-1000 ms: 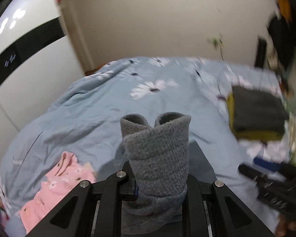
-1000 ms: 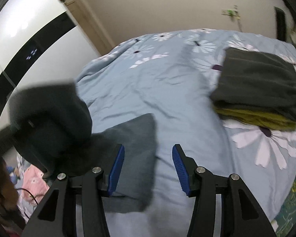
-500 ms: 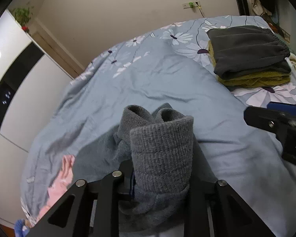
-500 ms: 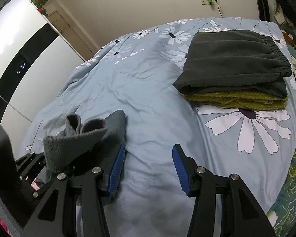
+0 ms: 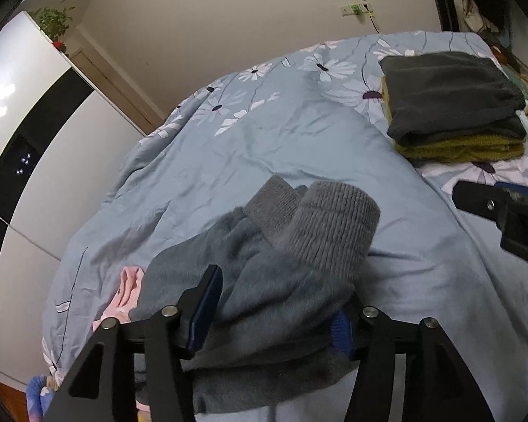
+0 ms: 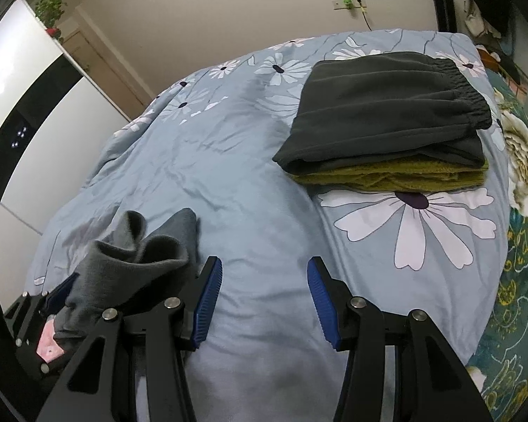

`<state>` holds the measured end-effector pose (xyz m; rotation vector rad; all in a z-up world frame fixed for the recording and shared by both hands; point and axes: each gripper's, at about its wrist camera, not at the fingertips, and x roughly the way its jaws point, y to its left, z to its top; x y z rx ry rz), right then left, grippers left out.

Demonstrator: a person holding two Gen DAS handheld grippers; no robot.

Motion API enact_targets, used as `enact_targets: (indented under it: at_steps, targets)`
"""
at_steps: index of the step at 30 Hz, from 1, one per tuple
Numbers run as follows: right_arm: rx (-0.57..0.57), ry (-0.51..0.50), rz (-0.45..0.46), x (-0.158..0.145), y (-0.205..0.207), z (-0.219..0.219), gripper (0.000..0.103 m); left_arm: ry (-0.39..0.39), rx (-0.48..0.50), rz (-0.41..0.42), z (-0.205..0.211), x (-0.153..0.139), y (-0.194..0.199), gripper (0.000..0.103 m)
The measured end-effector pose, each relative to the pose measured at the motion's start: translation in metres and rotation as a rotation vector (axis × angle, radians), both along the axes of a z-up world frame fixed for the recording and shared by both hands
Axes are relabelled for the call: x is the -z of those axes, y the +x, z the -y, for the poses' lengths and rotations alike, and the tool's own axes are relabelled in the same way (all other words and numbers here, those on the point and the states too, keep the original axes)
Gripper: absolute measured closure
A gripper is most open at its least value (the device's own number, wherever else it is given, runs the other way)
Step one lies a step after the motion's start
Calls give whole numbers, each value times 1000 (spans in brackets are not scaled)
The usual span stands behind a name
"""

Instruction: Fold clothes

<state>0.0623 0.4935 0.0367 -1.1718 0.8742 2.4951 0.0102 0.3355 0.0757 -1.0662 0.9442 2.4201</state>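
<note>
The left gripper (image 5: 276, 311) has its jaws spread wide, the grey sweater (image 5: 281, 263) bunched loosely between the blue pads, ribbed cuffs poking up. That sweater lies on the blue floral duvet (image 6: 257, 183), with bare cover across its middle. The right gripper (image 6: 264, 302) is wide open over the duvet, holding nothing. Far right, one stack: a dark folded garment (image 6: 387, 105) on an olive one (image 6: 387, 176).
</note>
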Motion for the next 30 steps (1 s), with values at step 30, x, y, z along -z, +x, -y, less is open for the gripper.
enact_targets:
  at_steps: [30]
  targets:
    - [-305, -370, 15, 34, -33, 43, 49, 424, -423, 385, 234, 30, -94, 35]
